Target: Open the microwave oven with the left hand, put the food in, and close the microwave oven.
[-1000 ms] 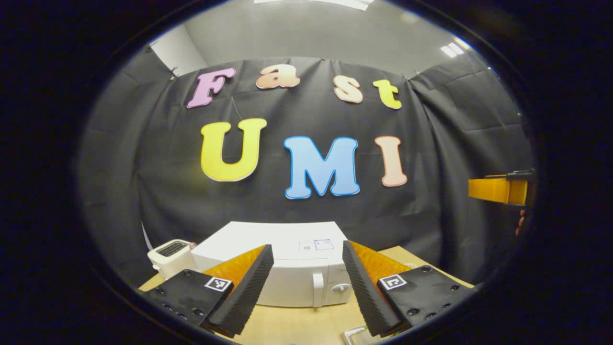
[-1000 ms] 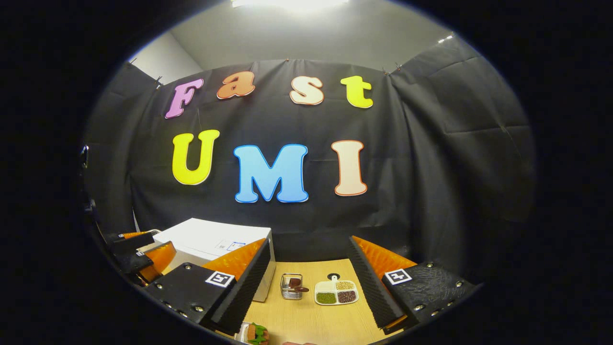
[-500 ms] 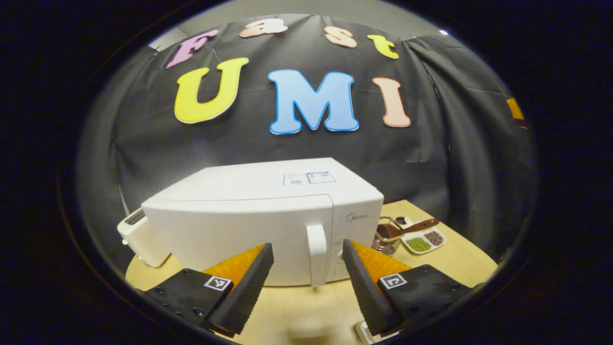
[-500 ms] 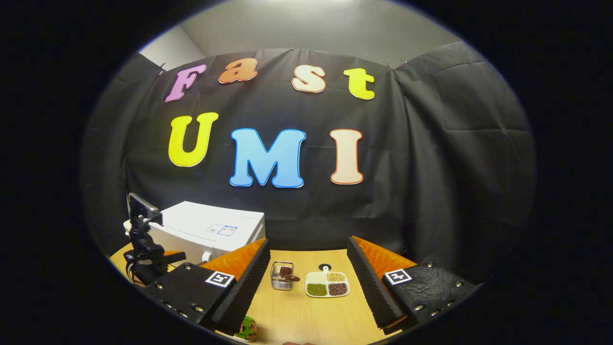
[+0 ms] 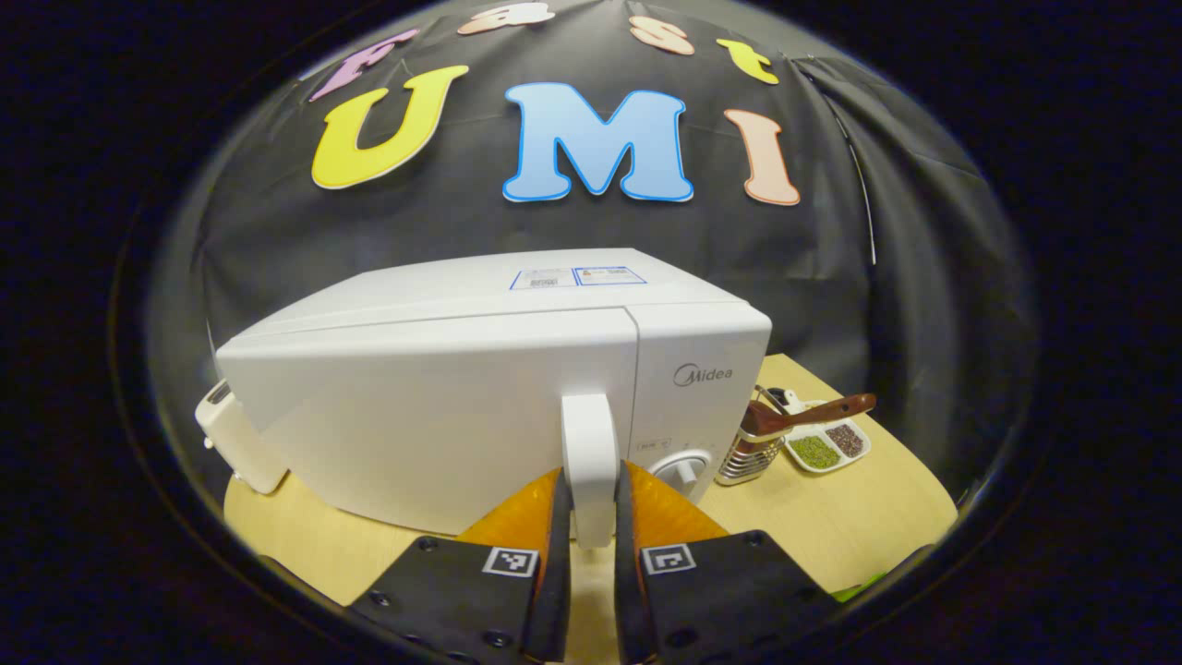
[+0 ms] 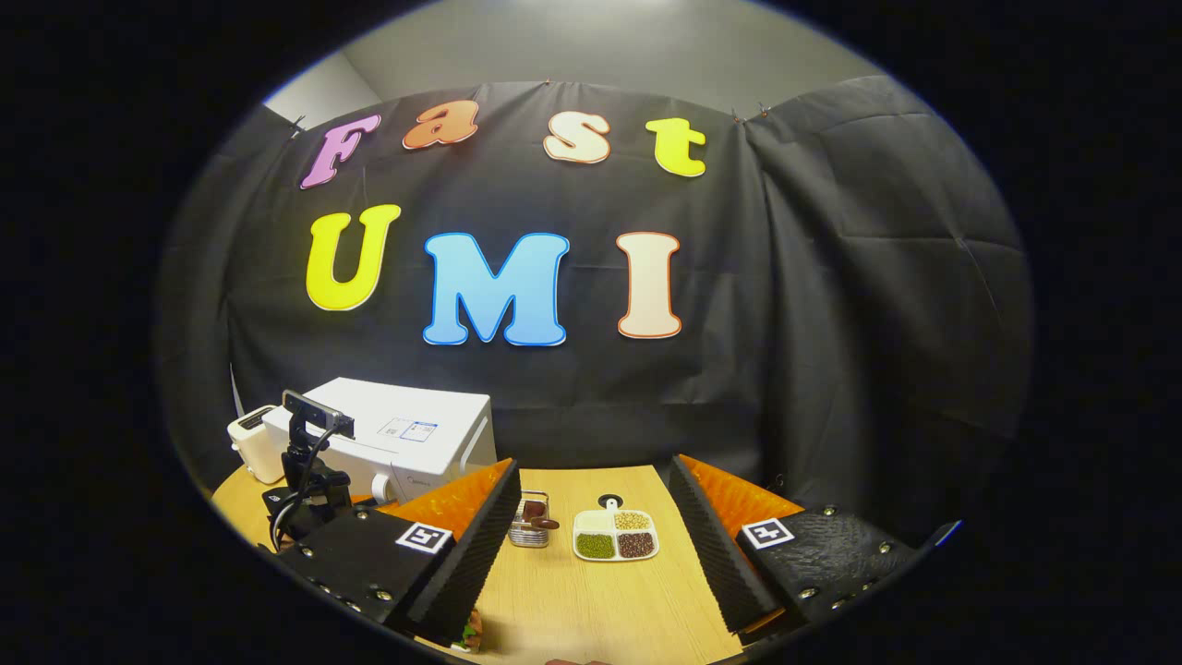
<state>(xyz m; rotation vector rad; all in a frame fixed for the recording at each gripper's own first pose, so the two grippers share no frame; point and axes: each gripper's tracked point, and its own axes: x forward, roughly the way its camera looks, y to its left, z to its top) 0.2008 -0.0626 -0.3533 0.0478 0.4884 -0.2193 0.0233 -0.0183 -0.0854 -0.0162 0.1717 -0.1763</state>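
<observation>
The white microwave (image 5: 443, 406) stands on the wooden table (image 5: 831, 526) with its door closed. My left gripper (image 5: 591, 531) is shut on the upright door handle (image 5: 591, 453), one finger pressing each side of it. In the right gripper view the microwave (image 6: 416, 429) sits at the left, with the left gripper's body (image 6: 309, 480) in front of it. My right gripper (image 6: 596, 554) hangs open above the table with nothing between its fingers. The food (image 6: 471, 635), green and brown, peeks out at the bottom edge, mostly hidden under a finger.
A cream toaster (image 5: 231, 434) stands left of the microwave. To its right are a wire utensil holder (image 5: 753, 453) with a wooden spoon (image 5: 817, 411) and a divided dish of beans (image 5: 826, 448). The same holder (image 6: 528, 531) and dish (image 6: 616, 536) lie ahead of my right gripper.
My left gripper moved forward and down to the microwave and shut on the door handle. My right gripper stayed open and tilted slightly lower.
</observation>
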